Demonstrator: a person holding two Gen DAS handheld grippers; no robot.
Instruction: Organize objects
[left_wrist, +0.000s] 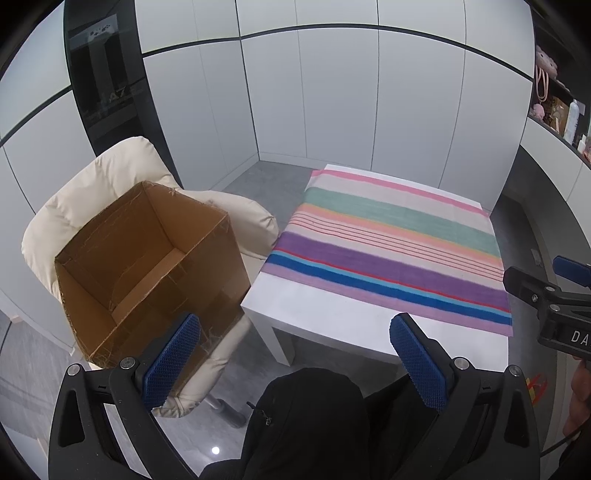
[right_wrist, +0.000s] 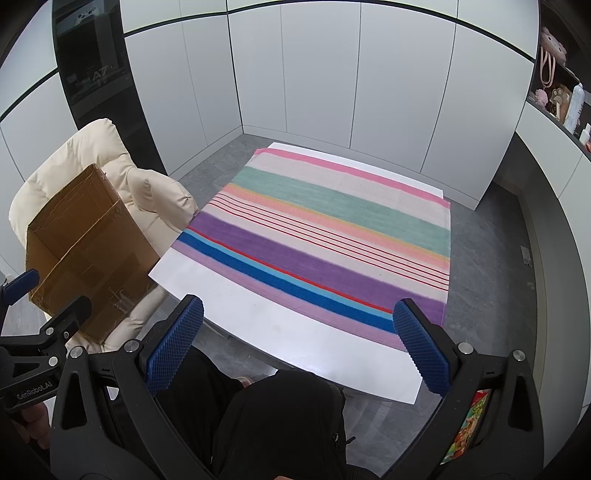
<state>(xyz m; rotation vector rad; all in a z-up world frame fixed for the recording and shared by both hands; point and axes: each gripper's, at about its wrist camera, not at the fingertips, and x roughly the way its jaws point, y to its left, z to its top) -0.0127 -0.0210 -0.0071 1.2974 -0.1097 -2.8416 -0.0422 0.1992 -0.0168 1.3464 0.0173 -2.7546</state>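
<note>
An open, empty cardboard box (left_wrist: 147, 258) stands on a cream padded chair (left_wrist: 110, 173) left of a white table (left_wrist: 314, 317); it also shows in the right wrist view (right_wrist: 85, 251). A striped cloth (left_wrist: 391, 247) lies flat on the table, seen too in the right wrist view (right_wrist: 332, 236). My left gripper (left_wrist: 295, 354) is open and empty, held above the table's near edge. My right gripper (right_wrist: 299, 339) is open and empty, also near the table's front edge. A colourful package (right_wrist: 465, 432) shows low on the right, partly hidden by my right gripper.
White cabinet walls (right_wrist: 314, 74) surround the grey floor. A shelf (right_wrist: 561, 99) at the right holds plush toys and bottles. The person's black-clad legs (right_wrist: 280, 417) are below the grippers. A dark glass panel (left_wrist: 103, 74) stands behind the chair.
</note>
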